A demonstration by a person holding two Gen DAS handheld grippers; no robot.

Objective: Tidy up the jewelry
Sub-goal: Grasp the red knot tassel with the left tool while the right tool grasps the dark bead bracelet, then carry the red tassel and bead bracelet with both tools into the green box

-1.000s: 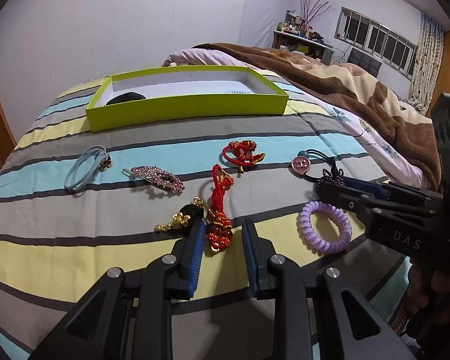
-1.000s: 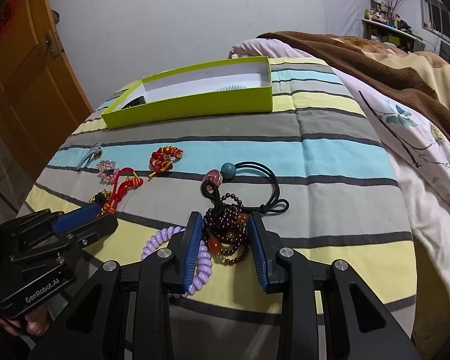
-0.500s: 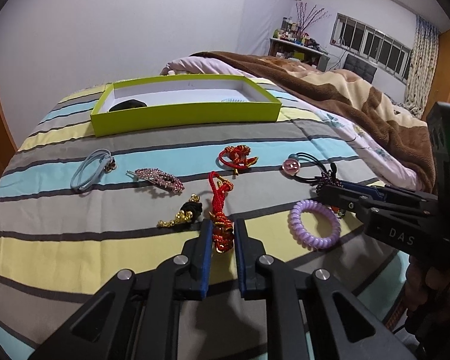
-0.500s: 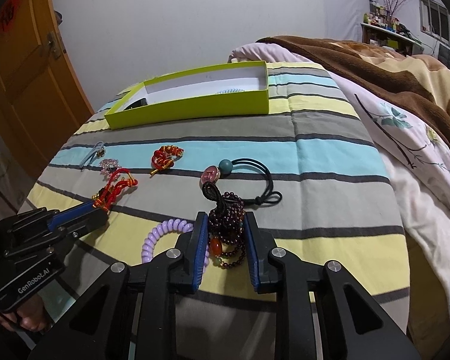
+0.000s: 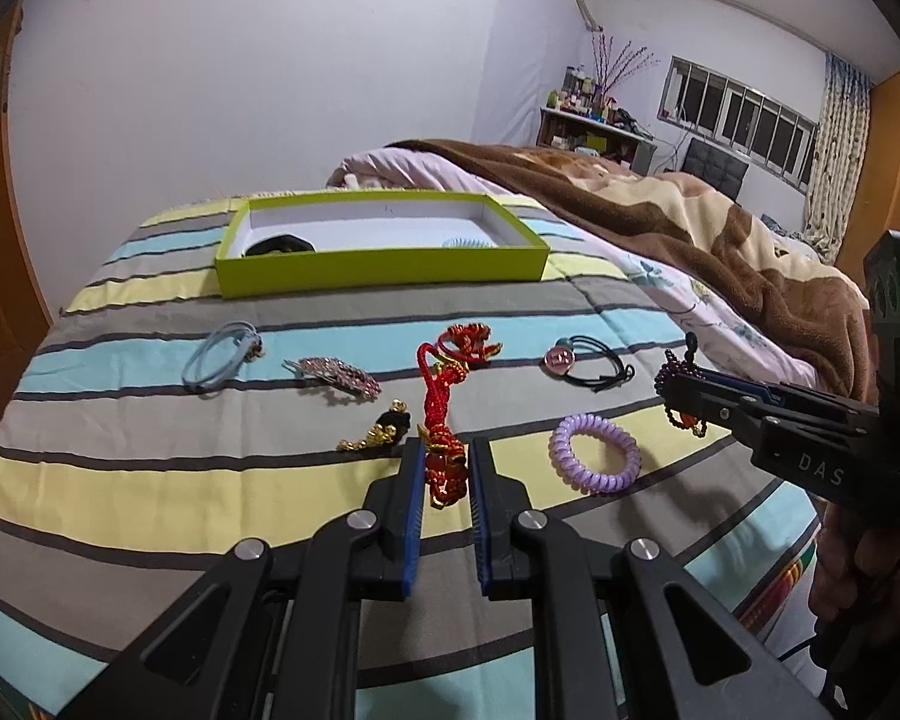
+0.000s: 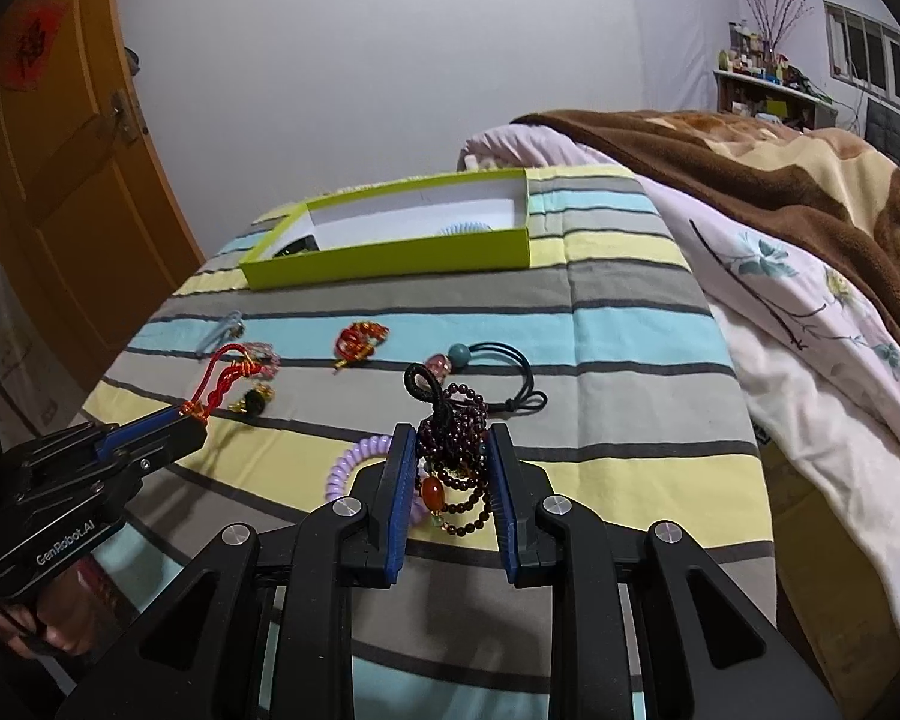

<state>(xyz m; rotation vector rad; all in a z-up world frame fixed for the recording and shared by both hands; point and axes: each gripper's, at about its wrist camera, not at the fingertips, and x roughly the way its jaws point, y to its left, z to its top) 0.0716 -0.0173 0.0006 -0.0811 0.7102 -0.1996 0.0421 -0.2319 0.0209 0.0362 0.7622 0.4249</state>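
Note:
My left gripper (image 5: 444, 450) is shut on a red knotted cord ornament (image 5: 441, 420) and holds it lifted off the striped bed cover (image 5: 150, 480); it also shows in the right wrist view (image 6: 225, 381). My right gripper (image 6: 453, 435) is shut on a dark purple bead bracelet (image 6: 456, 450), also lifted; in the left wrist view it hangs from the right gripper (image 5: 681, 381). A lime green box (image 5: 384, 264) sits at the far end of the cover, with a black item (image 5: 279, 245) and a pale blue coil tie (image 5: 465, 242) inside.
On the cover lie a purple coil tie (image 5: 594, 461), a black tie with pink bead (image 5: 594, 363), a second red knot ornament (image 5: 471, 341), a pink rhinestone clip (image 5: 339, 375), a blue elastic (image 5: 219, 354) and a gold-and-black charm (image 5: 384, 431). A brown blanket (image 5: 720, 240) lies right.
Both grippers closed on their items and lifted them off the cover: the left with the red cord ornament, the right with the bead bracelet.

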